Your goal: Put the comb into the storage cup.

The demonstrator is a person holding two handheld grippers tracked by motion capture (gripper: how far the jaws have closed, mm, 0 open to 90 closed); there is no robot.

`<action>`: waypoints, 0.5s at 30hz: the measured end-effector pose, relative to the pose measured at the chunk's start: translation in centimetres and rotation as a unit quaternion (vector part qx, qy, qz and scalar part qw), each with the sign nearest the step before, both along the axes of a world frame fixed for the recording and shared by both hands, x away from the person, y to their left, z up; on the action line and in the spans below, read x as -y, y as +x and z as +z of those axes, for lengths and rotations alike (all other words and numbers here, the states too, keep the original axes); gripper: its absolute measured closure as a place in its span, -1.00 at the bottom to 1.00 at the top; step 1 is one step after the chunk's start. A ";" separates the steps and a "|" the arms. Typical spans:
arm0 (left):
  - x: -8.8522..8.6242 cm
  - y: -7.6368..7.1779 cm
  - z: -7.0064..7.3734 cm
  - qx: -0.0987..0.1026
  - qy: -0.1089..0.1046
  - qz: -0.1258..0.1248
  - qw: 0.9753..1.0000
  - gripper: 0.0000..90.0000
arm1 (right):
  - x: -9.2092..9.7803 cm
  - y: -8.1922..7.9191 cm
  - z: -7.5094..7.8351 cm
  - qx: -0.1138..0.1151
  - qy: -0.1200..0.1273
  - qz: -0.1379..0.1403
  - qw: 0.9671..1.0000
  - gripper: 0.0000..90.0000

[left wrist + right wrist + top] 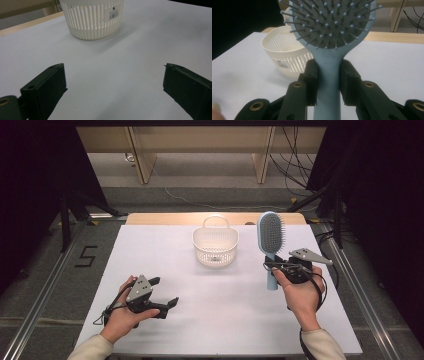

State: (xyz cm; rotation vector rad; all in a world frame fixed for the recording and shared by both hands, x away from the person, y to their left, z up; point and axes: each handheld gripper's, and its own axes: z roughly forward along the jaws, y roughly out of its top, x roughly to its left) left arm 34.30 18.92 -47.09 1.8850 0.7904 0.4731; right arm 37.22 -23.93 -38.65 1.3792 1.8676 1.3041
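A light-blue hairbrush stands upright above the right part of the white table, bristles toward me. My right gripper is shut on its handle just below the head. A white slatted basket with a handle sits at the back middle of the table, left of the brush. At the front left my left gripper rests low over the table, jaws wide apart and nothing between them.
The white table top ends in a wooden strip at the back. Dark stands and cables flank both sides, and wooden legs rise behind. A floor mark "5" lies to the left.
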 end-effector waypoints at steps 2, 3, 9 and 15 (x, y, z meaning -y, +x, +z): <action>0.0 0.0 0.0 0.000 0.000 0.000 1.000 -0.91 | 0.0 0.0 0.0 0.001 0.000 0.000 1.000 0.57; 0.0 0.0 0.0 0.000 0.000 0.000 1.000 -0.91 | 0.0 0.1 0.0 0.001 0.000 0.000 1.000 0.57; 0.0 0.0 0.0 0.001 -0.001 0.000 1.000 -0.91 | -0.2 0.2 0.1 0.001 0.001 0.000 1.000 0.57; 0.0 0.0 0.0 0.001 -0.001 0.000 1.000 -0.91 | -0.4 0.3 0.2 0.003 0.002 0.001 1.000 0.57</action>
